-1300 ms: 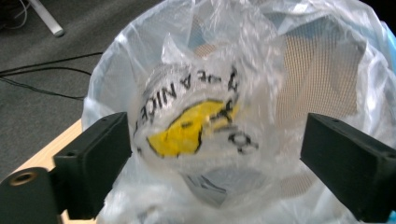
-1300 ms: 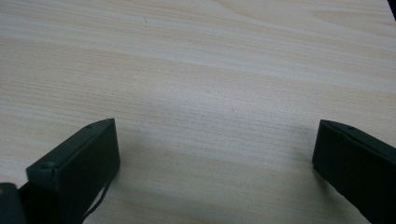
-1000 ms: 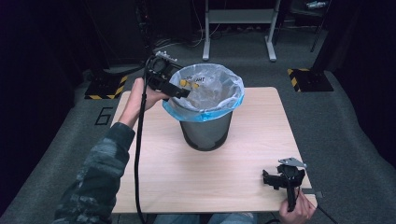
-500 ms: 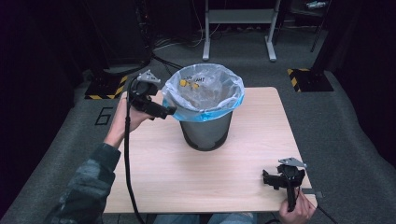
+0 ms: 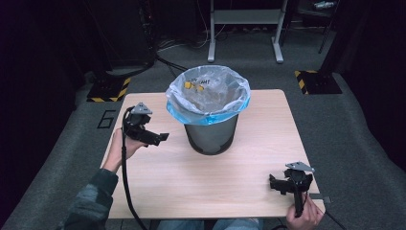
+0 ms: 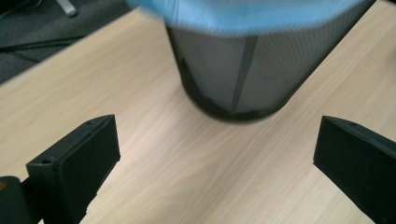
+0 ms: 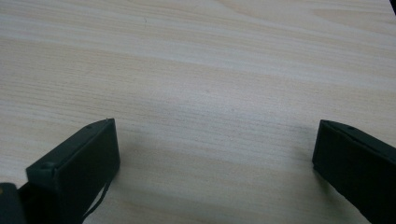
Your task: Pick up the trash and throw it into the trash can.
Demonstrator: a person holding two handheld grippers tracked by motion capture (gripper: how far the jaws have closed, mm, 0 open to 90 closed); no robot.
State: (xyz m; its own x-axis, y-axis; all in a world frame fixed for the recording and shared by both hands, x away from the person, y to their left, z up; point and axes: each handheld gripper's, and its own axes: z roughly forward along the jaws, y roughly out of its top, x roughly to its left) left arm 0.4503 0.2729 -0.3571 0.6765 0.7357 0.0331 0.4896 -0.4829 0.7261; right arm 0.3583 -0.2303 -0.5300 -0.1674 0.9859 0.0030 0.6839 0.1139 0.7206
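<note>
A black mesh bin (image 5: 210,134) lined with a clear and blue plastic bag (image 5: 208,93) stands at the middle back of the wooden table (image 5: 201,182). Small yellow bits (image 5: 194,86) lie inside the bag. My left gripper (image 5: 160,139) hovers left of the bin, open and empty, pointing toward its lower wall. The left gripper view has the bin (image 6: 238,70) between its spread jaws, a little way off. My right gripper (image 5: 276,184) rests low at the table's front right corner, open, with bare wood (image 7: 210,107) between its jaws.
The table's left and right edges drop to grey carpet (image 5: 62,158). A metal stand (image 5: 244,28) and black-and-yellow floor blocks (image 5: 313,81) sit behind the table. A black cable (image 5: 125,182) trails from the left gripper toward the front edge.
My left gripper has left the bin's rim, moving down and toward the person, and now sits lower beside the bin. The right gripper has stayed put.
</note>
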